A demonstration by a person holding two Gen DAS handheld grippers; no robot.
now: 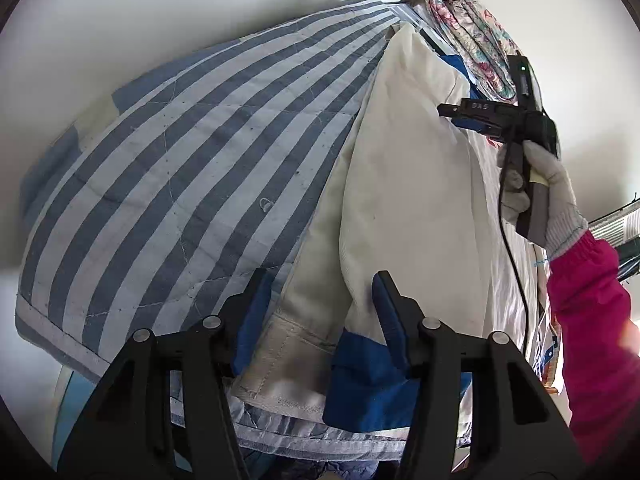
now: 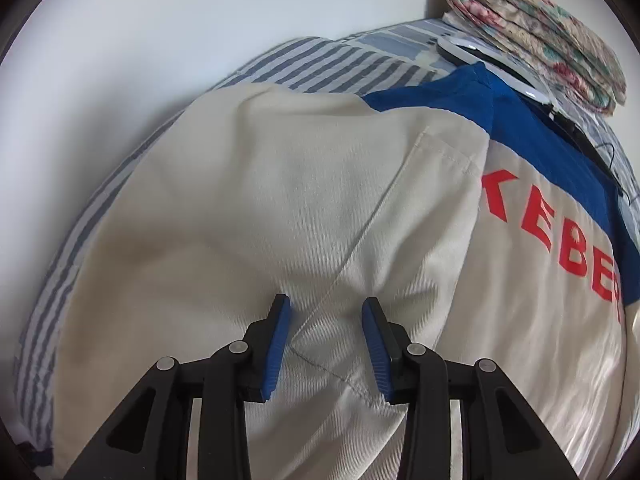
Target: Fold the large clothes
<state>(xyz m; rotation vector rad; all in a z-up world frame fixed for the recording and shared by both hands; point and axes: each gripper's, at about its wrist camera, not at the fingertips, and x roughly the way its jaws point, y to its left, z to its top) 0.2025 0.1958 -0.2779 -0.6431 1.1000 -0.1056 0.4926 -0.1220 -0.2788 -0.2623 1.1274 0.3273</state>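
Observation:
A cream work jacket (image 2: 248, 200) with a blue yoke and red letters lies spread on a blue-and-white striped quilt (image 2: 320, 64). My right gripper (image 2: 326, 304) stands open, fingertips down on the cream cloth either side of a stitched seam, with the fabric puckered around them. My left gripper (image 1: 320, 296) is open over a cream fold and a blue cuff (image 1: 360, 380) of the jacket (image 1: 408, 184) at its near edge. The cloth lies between the pads without being pinched. The left wrist view also shows the right gripper (image 1: 452, 116), held by a gloved hand (image 1: 548, 184) with a pink sleeve.
A folded floral quilt (image 2: 536, 36) is stacked at the far right corner by the wall. A white flat device (image 2: 492, 64) with a black cable lies beside the jacket's blue collar. A white wall (image 2: 160, 40) runs along the far side of the striped quilt (image 1: 180, 152).

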